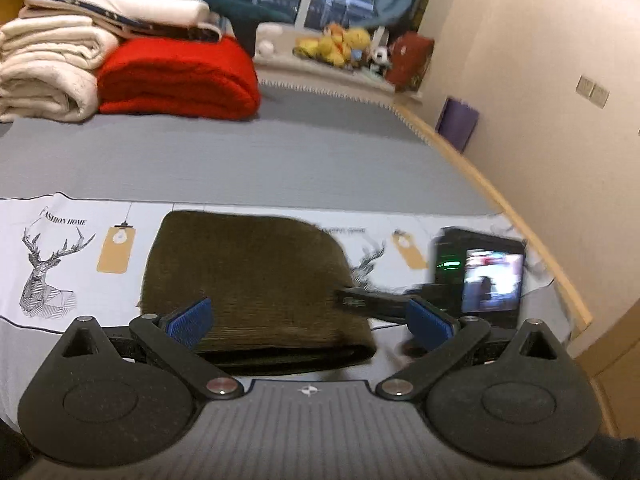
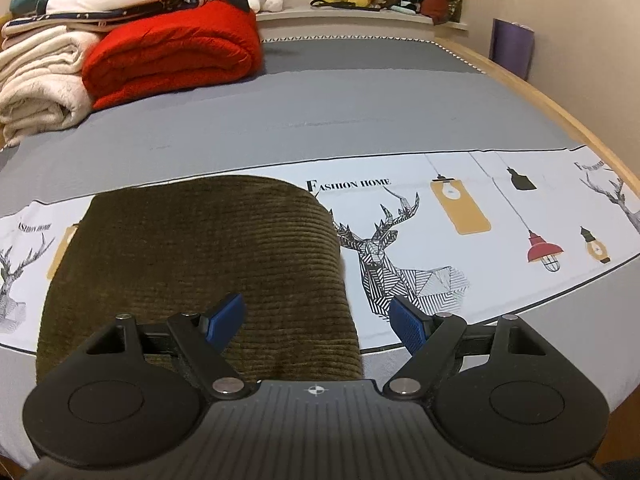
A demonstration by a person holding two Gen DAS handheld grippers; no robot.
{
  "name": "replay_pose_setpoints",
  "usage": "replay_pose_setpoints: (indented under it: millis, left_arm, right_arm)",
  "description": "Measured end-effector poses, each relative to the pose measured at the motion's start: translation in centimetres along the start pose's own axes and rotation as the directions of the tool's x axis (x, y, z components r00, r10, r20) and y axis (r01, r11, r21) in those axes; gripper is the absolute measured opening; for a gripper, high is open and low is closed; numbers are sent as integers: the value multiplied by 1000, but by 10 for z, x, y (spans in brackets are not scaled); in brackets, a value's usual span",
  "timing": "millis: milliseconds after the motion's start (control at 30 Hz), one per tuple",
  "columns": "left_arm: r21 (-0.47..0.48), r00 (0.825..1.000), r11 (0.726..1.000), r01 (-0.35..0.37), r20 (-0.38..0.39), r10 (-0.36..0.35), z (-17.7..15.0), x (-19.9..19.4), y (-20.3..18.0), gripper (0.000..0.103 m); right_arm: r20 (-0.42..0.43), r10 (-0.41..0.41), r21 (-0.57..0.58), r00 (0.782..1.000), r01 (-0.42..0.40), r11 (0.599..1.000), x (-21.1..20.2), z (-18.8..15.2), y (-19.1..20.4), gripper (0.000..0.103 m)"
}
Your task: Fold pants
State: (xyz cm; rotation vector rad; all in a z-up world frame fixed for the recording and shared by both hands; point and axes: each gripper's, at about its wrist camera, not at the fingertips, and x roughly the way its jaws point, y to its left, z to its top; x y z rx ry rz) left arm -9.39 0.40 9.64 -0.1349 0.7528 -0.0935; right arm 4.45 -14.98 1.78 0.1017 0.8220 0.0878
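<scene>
At the far left of both views a stack of cream and white blankets sits at the head of the bed, with a folded red blanket just beside it to the right; both lie well apart from the work and out of the way. Nearer, a white printed cloth with deer and lamp drawings runs across the bed, and on it lie the pants, olive corduroy, already folded into a compact, thick bundle. In the left wrist view the left gripper is spread wide with nothing between its blue pads, and the bundle lies straight ahead of it, its thick layered near edge facing the gripper; the left pad sits over the bundle's near left part, the right pad past its right edge. In the right wrist view the right gripper is likewise wide open and empty, straddling the bundle's right edge, left pad over the corduroy and right pad over the printed cloth. The bundle looks longer toward the head of the bed than across, though the fisheye stretches it. Both grippers are about equally near; the left one is the more centred on it, so any final tuck or press would likely fall to it. To the right of the pants in the left wrist view stands a dark device with a lit screen, and a blurred dark object reaches in from its side, close to the bundle's right edge, the one thing that could be struck. Further right are the bed's wooden rim and the wall.
</scene>
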Motion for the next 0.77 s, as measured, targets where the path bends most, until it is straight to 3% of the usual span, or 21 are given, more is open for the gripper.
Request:
replay_pose_setpoints:
  millis: [100,200,267,300,333,367,400,533,767]
  left_arm:
    - [76,985,983,-168,-21,170,-4,34,25,103]
    - [64,968,969,-238,-59,242,-17,70,53,103]
    - [52,960,967,-250,-116,255,-27,94,65,103]
    - [31,944,966,-255,-208,256,-28,109,70,103]
    - [-29,939,972,-232,-268,216,-26,118,76,103]
    - [-92,946,975,-204,-274,172,-25,122,80,103]
    - [-104,950,972,-210,-257,178,-22,124,79,103]
    - [-8,940,960,-278,-207,271,-18,138,67,103]
    - [-41,954,973,-229,-206,216,-26,145,65,103]
  right_arm:
    - [1,6,3,1000,-6,1000,-5,1,-1,81]
    - [-4,18,-4,1000,-18,1000,-9,-2,0,82]
    - [-10,20,-23,1000,-20,1000,-10,-6,3,82]
    - [-14,18,-35,1000,-19,999,-11,-8,5,82]
    - [-20,16,-46,1000,-17,999,-11,-10,7,82]
    - [-26,16,-56,1000,-18,998,-10,-11,8,82]
    - [-31,18,-64,999,-20,998,-10,-12,9,82]
    - [-37,14,-76,999,-17,997,-11,-15,8,82]
    - [-65,25,-23,998,-26,999,-10,-19,-9,82]
